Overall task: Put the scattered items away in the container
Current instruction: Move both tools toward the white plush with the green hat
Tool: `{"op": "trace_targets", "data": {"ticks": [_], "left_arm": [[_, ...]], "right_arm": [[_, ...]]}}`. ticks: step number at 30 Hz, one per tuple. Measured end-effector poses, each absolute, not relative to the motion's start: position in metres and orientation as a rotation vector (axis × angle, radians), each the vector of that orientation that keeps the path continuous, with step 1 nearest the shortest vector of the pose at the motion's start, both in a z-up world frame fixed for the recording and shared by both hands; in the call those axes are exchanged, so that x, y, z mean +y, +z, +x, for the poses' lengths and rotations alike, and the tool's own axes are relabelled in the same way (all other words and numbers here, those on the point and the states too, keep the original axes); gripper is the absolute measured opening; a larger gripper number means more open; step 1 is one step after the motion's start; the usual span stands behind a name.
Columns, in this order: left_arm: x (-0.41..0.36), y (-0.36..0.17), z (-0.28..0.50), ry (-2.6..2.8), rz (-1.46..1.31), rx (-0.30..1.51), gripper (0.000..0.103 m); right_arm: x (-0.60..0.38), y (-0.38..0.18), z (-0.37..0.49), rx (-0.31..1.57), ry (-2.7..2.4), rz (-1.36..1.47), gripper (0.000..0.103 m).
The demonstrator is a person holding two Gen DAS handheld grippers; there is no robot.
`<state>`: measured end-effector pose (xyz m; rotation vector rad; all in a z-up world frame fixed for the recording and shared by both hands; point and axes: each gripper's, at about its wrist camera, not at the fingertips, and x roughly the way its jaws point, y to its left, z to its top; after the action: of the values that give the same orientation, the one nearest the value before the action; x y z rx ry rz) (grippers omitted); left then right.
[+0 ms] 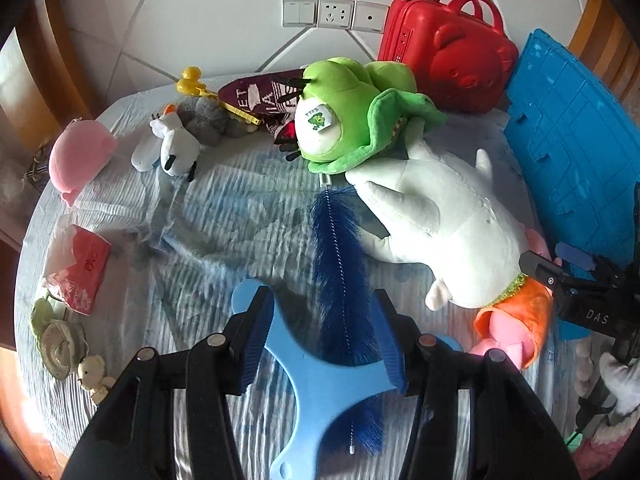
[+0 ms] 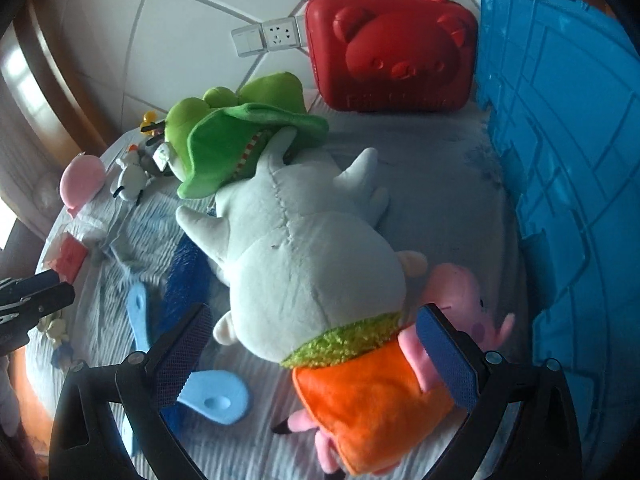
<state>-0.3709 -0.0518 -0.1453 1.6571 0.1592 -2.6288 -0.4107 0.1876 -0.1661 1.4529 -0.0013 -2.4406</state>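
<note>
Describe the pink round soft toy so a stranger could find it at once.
Start at the red bear-faced case by the wall, then cross the bed to its far left edge. The pink round toy lies there alone, left of the small white plush; it is the only plain pink ball shape.

Blue crate (image 2: 560,160) — cut off by the right edge in both views; its inside is hidden. White plush (image 2: 304,256) covers part of the pink pig toy (image 2: 464,296). Maroon cloth (image 1: 260,94) — lettering partly hidden behind the green plush (image 1: 340,120), unreadable.
</note>
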Motion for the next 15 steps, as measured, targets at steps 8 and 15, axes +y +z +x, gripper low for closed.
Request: {"op": "trace_targets", "data": {"ticks": [8,15], "left_arm": [[-0.046,-0.183,-0.411,-2.560,1.743,0.169,0.049],[-0.054,-0.195,-0.420,-2.547,1.766,0.201,0.049]], "right_arm": [[0.189,-0.211,-0.456,-0.009,-2.346,1.536,0.103],[0.183,-0.226,-0.462,-0.079,-2.277,1.598,0.103]]}}
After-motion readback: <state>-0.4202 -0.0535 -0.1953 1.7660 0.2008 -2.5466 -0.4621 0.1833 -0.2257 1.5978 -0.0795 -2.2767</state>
